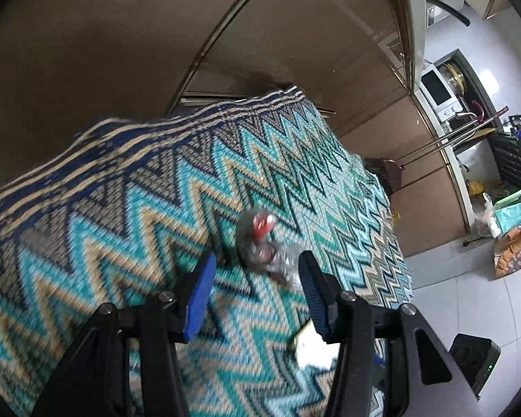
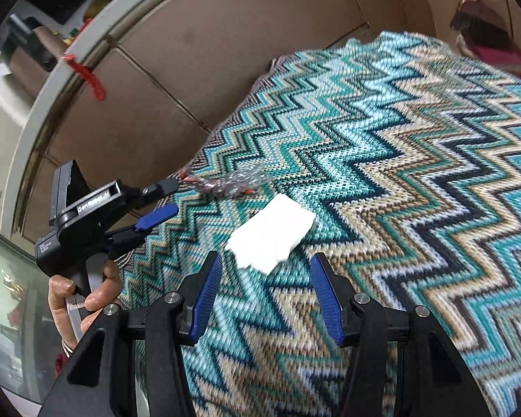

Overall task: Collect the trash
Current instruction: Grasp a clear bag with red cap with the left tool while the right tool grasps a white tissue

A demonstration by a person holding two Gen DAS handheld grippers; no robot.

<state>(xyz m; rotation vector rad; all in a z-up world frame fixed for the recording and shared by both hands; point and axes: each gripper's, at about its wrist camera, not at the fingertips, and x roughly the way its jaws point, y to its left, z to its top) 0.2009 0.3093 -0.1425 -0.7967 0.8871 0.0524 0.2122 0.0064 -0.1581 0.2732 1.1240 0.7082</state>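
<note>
A crumpled clear wrapper (image 1: pixel 260 243) with red print lies on the zigzag woven mat (image 1: pixel 121 208); the left gripper (image 1: pixel 257 274) frames it, jaws wide, seemingly lined up to pinch it; a white tissue (image 2: pixel 271 232) lies just beside, ahead of the right gripper (image 2: pixel 265 274), jaws likewise wide and empty.

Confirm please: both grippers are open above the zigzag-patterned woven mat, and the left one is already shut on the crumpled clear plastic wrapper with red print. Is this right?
Not quite. The left gripper is open: the left wrist view shows its fingers spread, with the crumpled clear plastic wrapper with red print lying on the zigzag-patterned woven mat ahead of them. The right gripper is open too.
</note>
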